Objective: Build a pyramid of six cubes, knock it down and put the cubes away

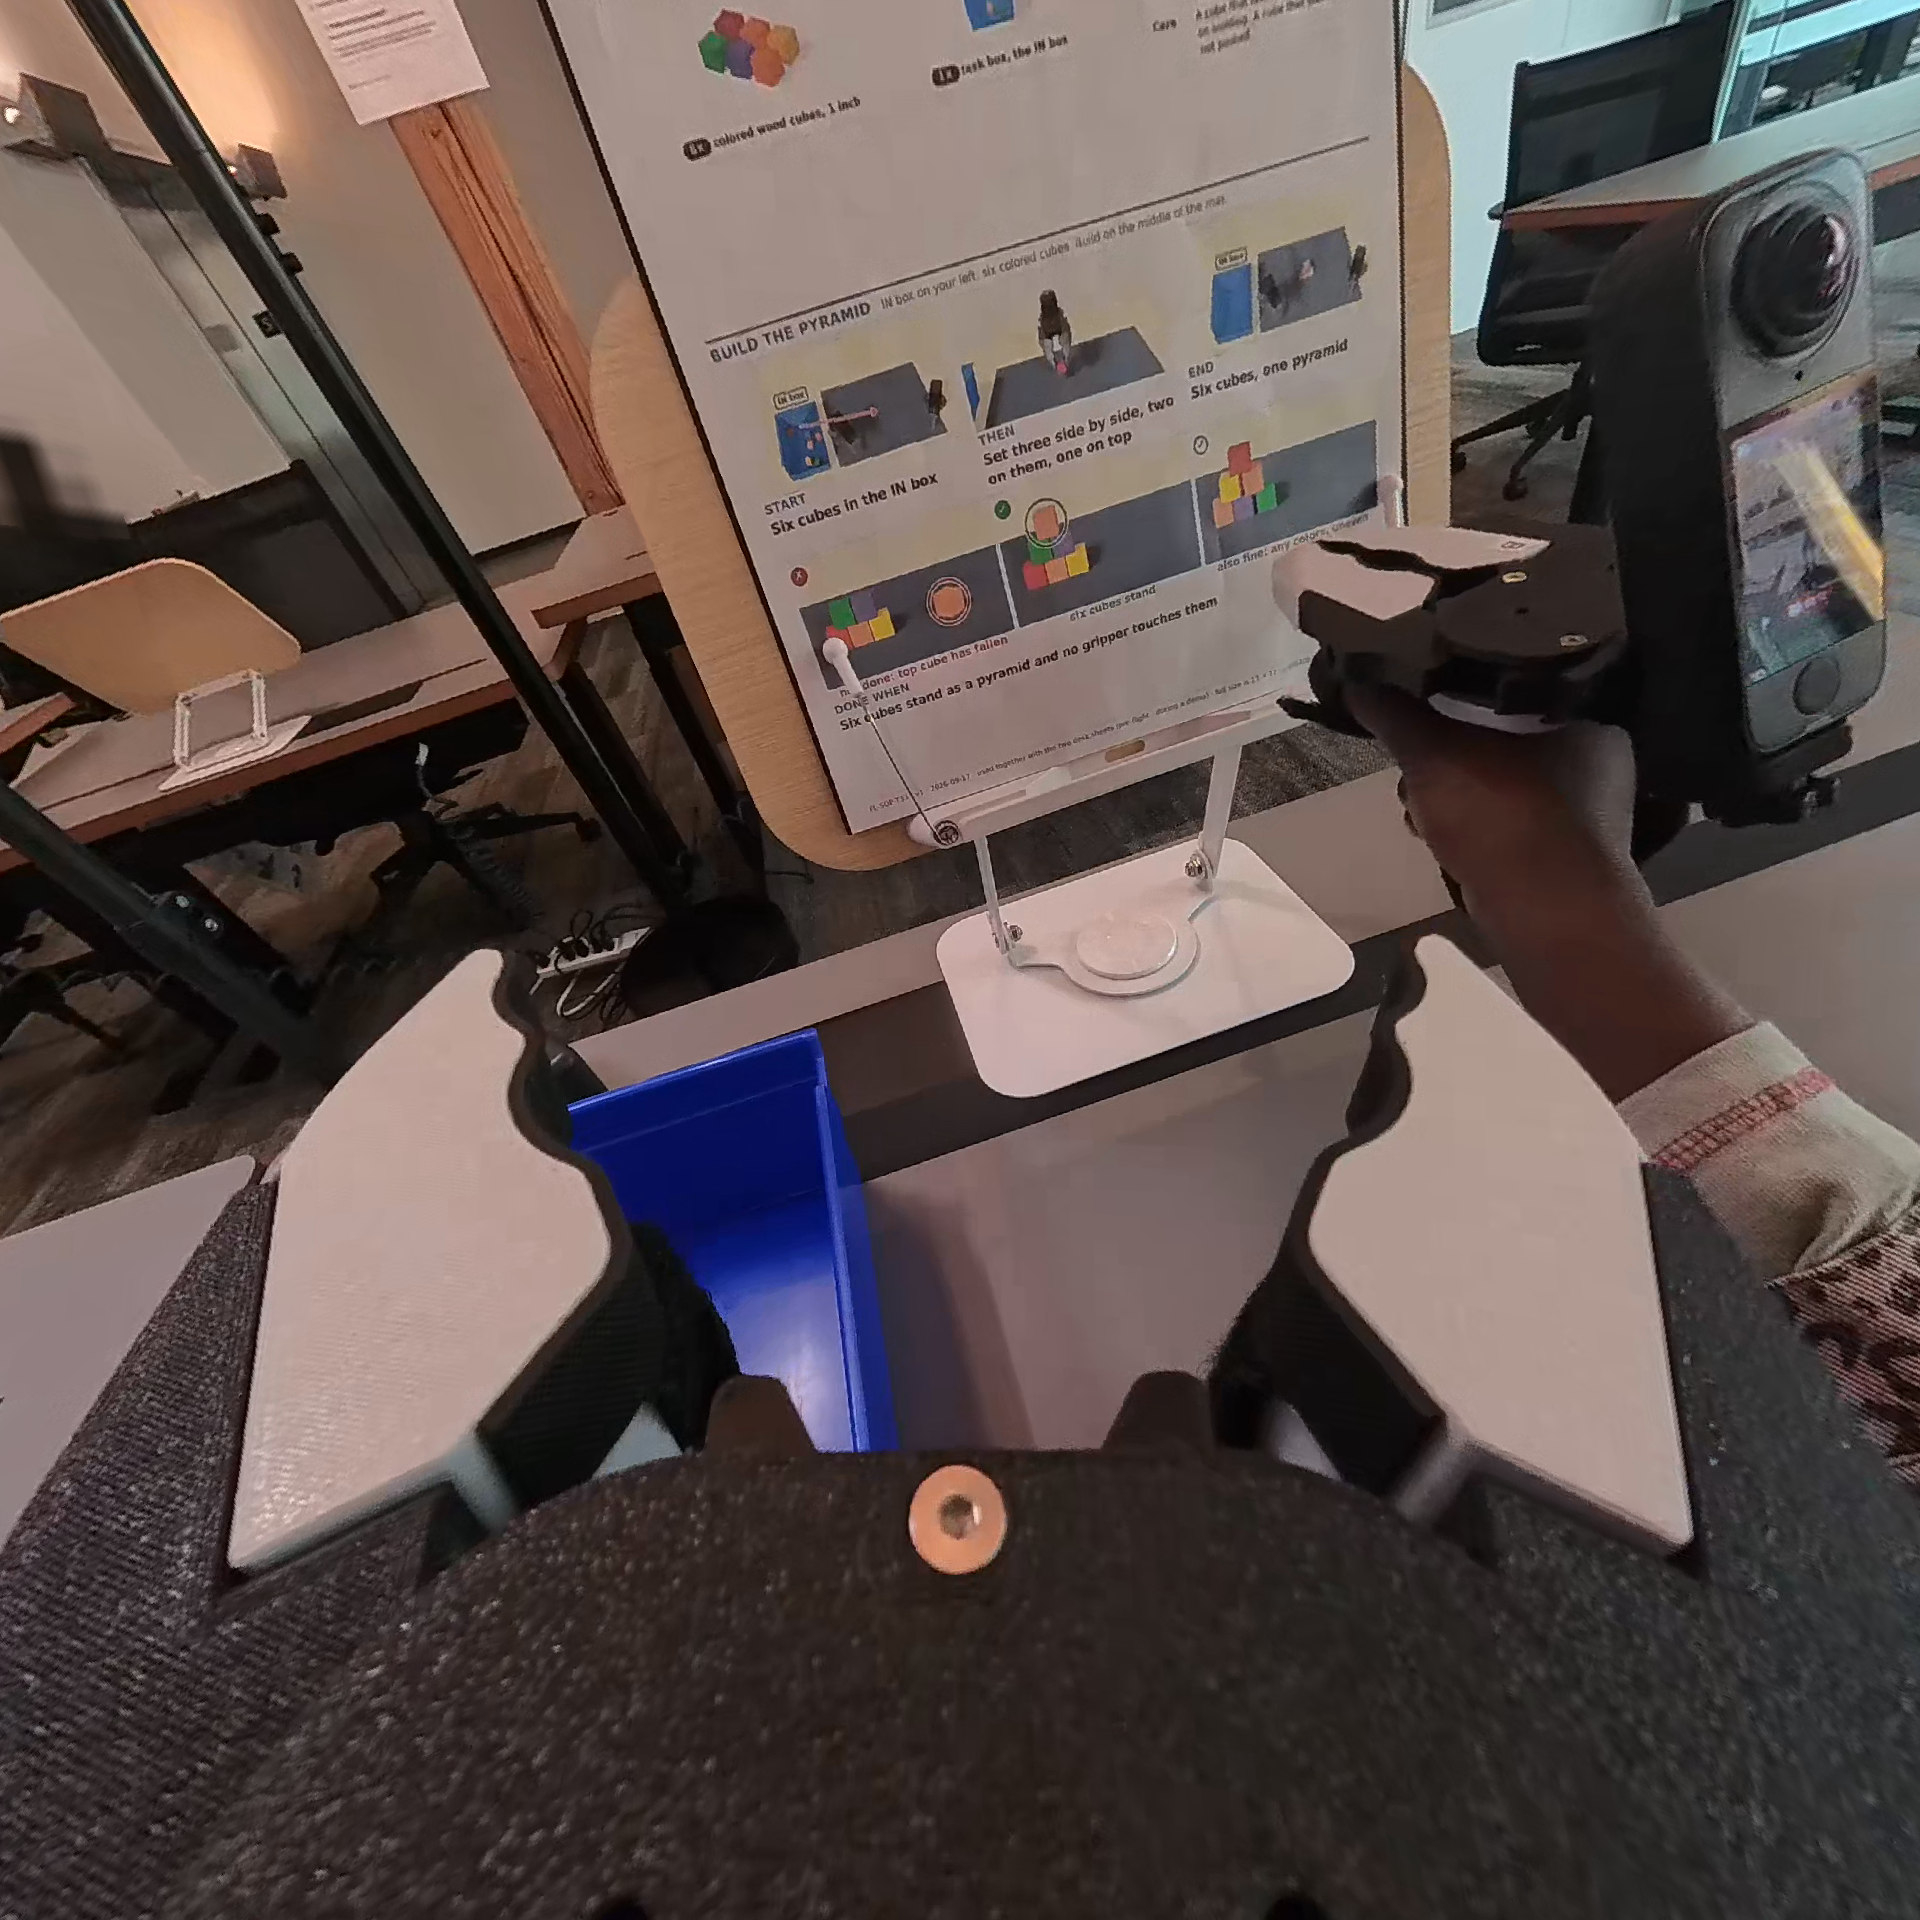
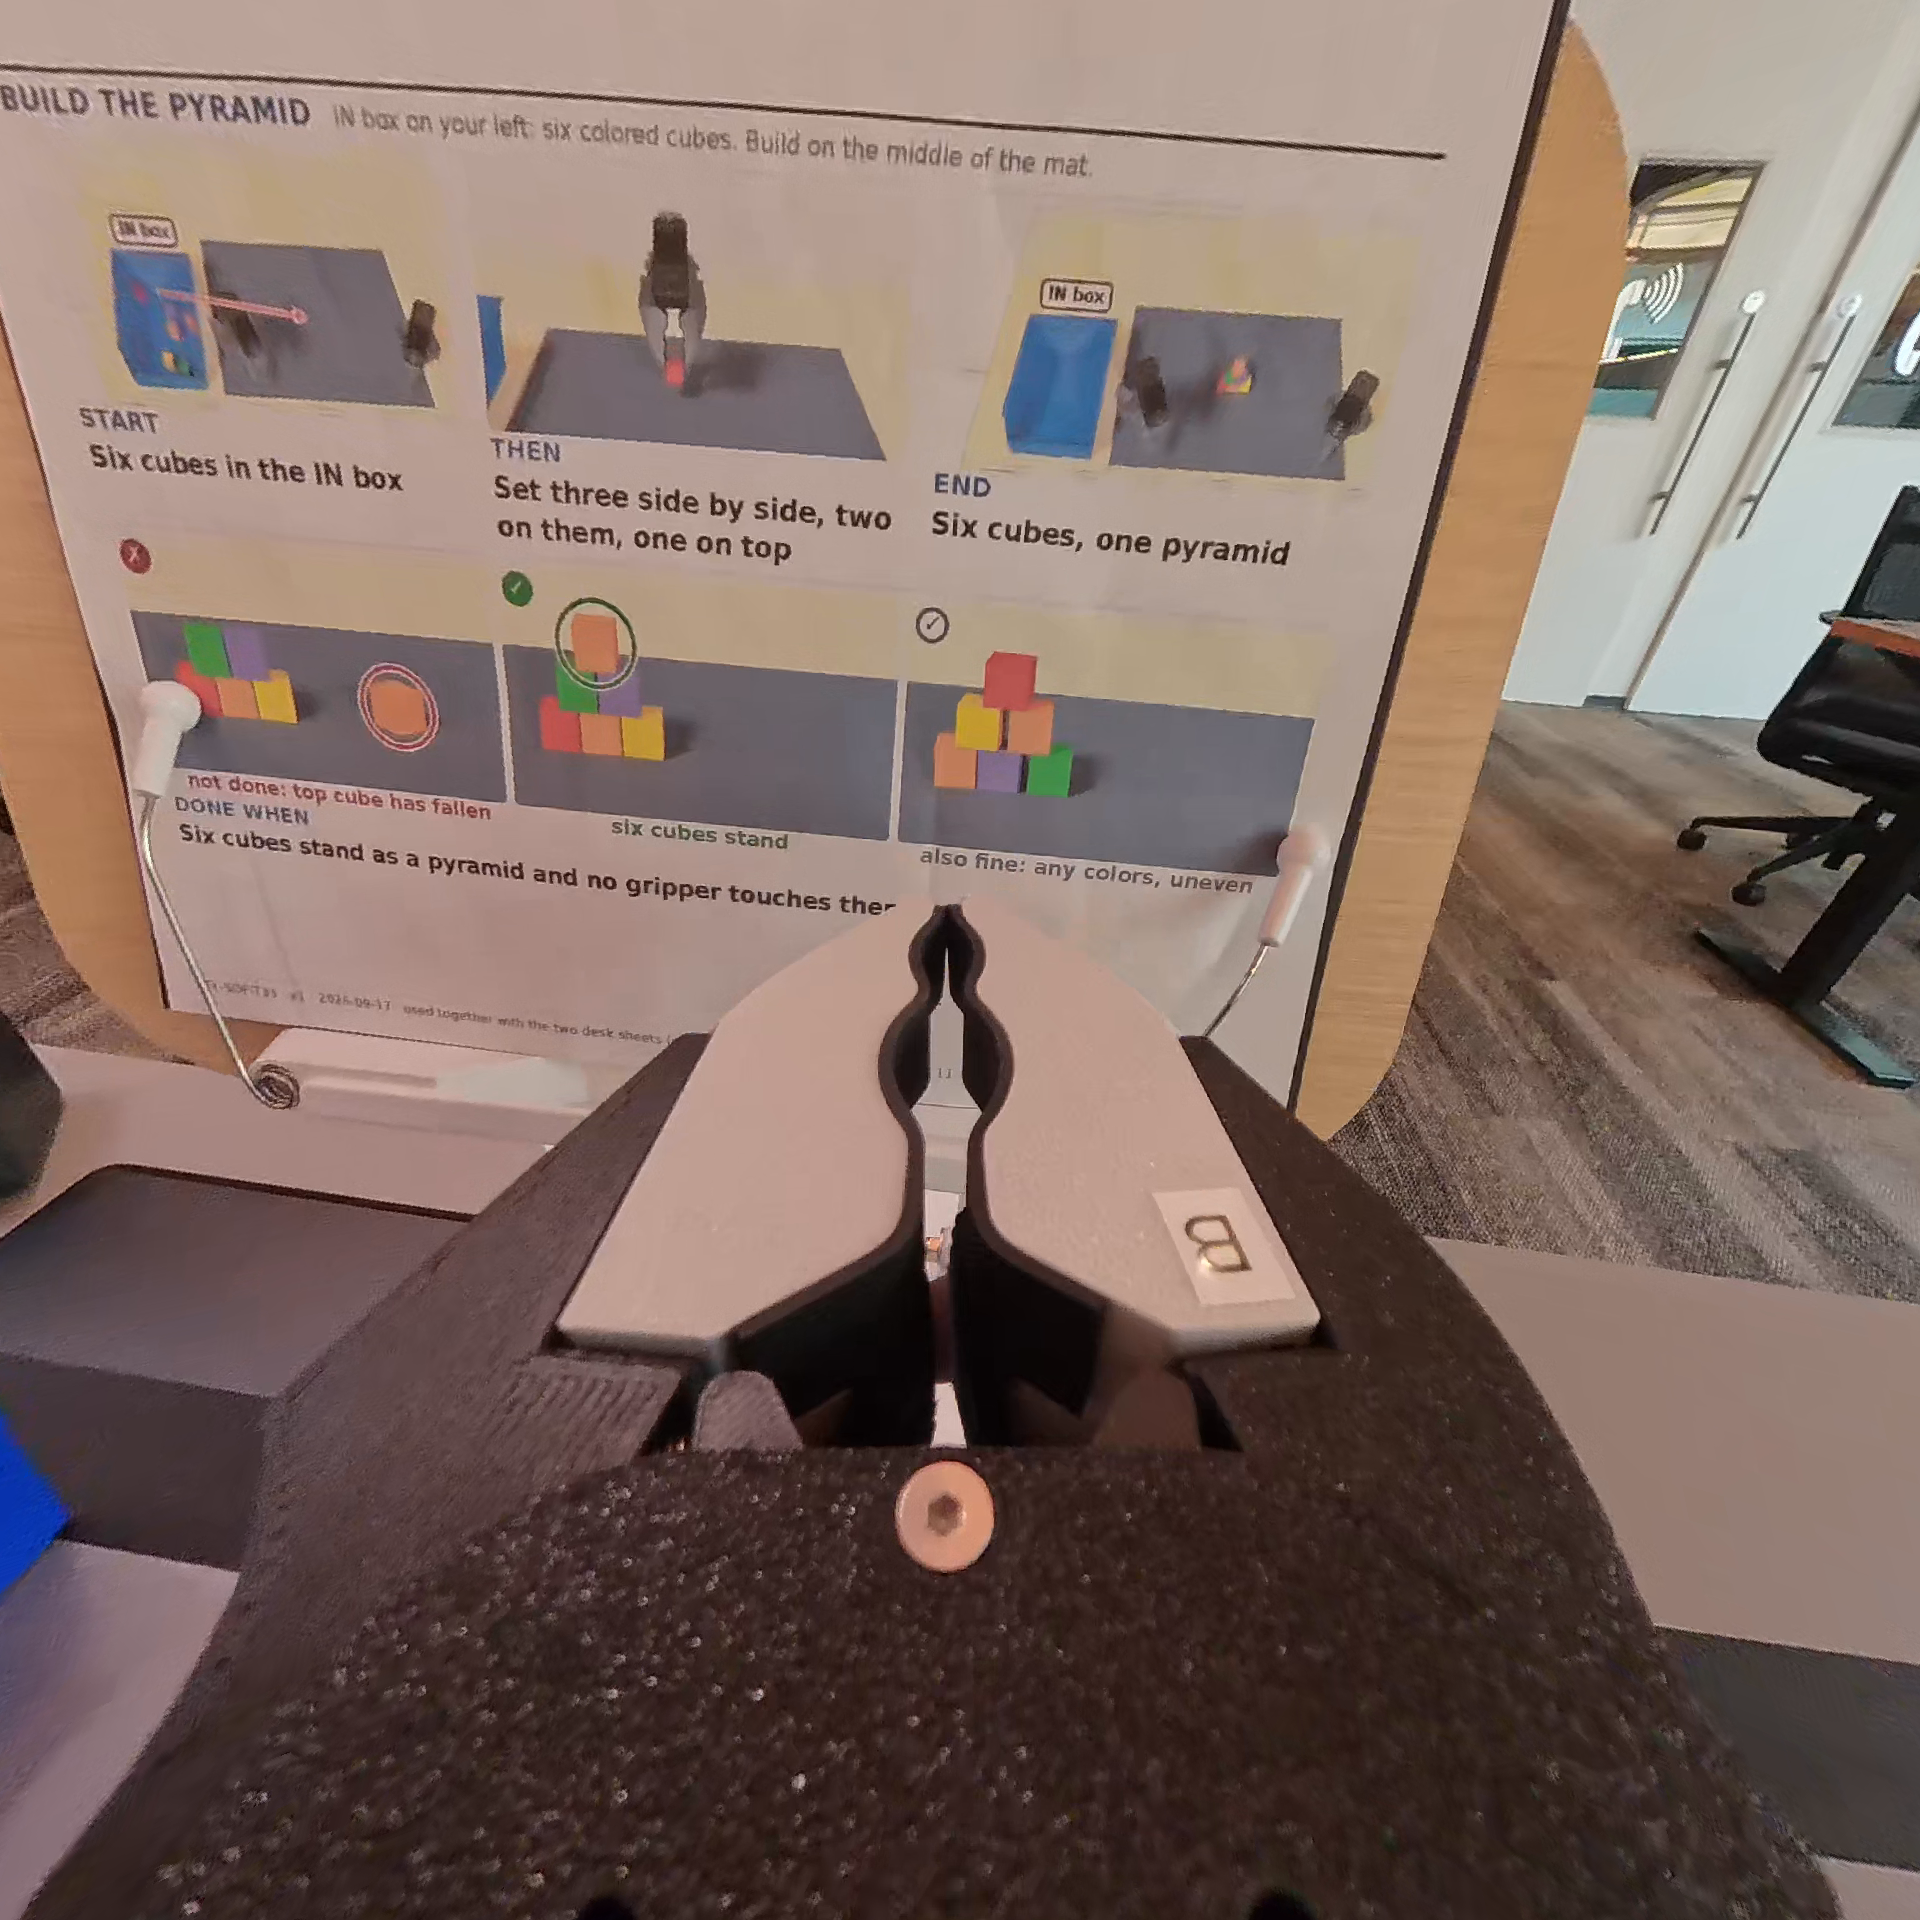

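My left gripper (image 1: pixel 961 997) is open wide and empty, held above the near end of the blue box (image 1: pixel 727 1164). The box's inside shows between the fingers; no cubes are visible in the part I can see. My right gripper (image 2: pixel 948 914) is shut with nothing between its fingertips, raised and pointing at the instruction sheet. It also shows in the left wrist view (image 1: pixel 1351 582), held up at the right by a hand (image 1: pixel 1507 810), fingers together. A corner of the blue box (image 2: pixel 26 1507) shows at the left edge of the right wrist view. No cubes are in view.
A printed instruction sheet (image 1: pixel 1018 416) stands on a white stand (image 1: pixel 1143 977) at the table's far edge. A dark mat (image 2: pixel 156 1299) lies on the grey table (image 2: pixel 1714 1455). Desks and office chairs (image 2: pixel 1849 727) stand beyond. The left gripper's tips are roughly 30 cm from the right gripper's.
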{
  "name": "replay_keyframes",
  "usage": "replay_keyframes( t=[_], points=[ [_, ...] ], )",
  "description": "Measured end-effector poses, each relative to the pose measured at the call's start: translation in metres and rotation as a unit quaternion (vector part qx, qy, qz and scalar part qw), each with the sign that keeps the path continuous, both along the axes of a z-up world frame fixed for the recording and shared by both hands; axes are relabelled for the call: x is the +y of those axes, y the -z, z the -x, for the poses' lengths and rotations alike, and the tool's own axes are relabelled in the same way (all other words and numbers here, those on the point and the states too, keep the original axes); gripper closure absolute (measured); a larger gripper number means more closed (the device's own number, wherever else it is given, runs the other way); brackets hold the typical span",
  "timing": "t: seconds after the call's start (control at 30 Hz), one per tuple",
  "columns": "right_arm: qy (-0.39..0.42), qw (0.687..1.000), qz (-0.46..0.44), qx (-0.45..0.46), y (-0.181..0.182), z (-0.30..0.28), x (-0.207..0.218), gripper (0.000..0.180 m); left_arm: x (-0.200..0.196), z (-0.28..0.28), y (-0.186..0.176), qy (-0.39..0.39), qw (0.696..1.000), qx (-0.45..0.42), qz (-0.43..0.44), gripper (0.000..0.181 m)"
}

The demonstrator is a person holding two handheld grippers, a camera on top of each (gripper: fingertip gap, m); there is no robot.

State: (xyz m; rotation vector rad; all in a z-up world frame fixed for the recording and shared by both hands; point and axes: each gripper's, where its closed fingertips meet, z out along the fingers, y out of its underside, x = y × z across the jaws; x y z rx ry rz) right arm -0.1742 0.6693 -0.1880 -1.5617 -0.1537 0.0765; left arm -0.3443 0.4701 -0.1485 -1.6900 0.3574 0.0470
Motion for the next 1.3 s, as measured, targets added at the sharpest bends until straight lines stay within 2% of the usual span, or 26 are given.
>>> replay_keyframes(
  t=[0.87,0.9,1.03,1.17,1.2,1.23,1.3],
  points=[
    [0.006,1.000,0.018,-0.004,0.000,-0.005,-0.002,0.180,0.001,0.003,-0.001,-0.005,1.000,-0.006,-0.004,0.035],
    [0.003,1.000,0.019,-0.003,0.000,-0.004,-0.002,0.176,0.001,0.004,-0.001,-0.005,1.000,-0.006,-0.004,0.035],
    [-0.034,0.999,0.034,0.003,-0.004,0.009,-0.005,0.129,0.000,0.007,-0.002,-0.008,1.000,-0.004,-0.005,0.034],
    [-0.031,0.999,0.040,0.002,-0.003,0.012,-0.005,0.112,0.001,0.015,0.000,-0.016,1.000,-0.006,0.002,0.034],
    [-0.033,0.998,0.047,0.004,-0.002,0.013,-0.005,0.112,0.001,0.020,0.001,-0.021,1.000,0.000,0.006,0.034],
    [-0.048,0.998,0.049,0.008,-0.004,0.018,-0.008,0.120,-0.001,0.026,0.001,-0.029,0.999,0.006,0.012,0.034],
    [-0.114,0.993,0.024,0.020,-0.022,0.041,-0.023,0.162,-0.005,0.044,-0.001,-0.045,0.999,0.009,0.020,0.035]
  ],
)
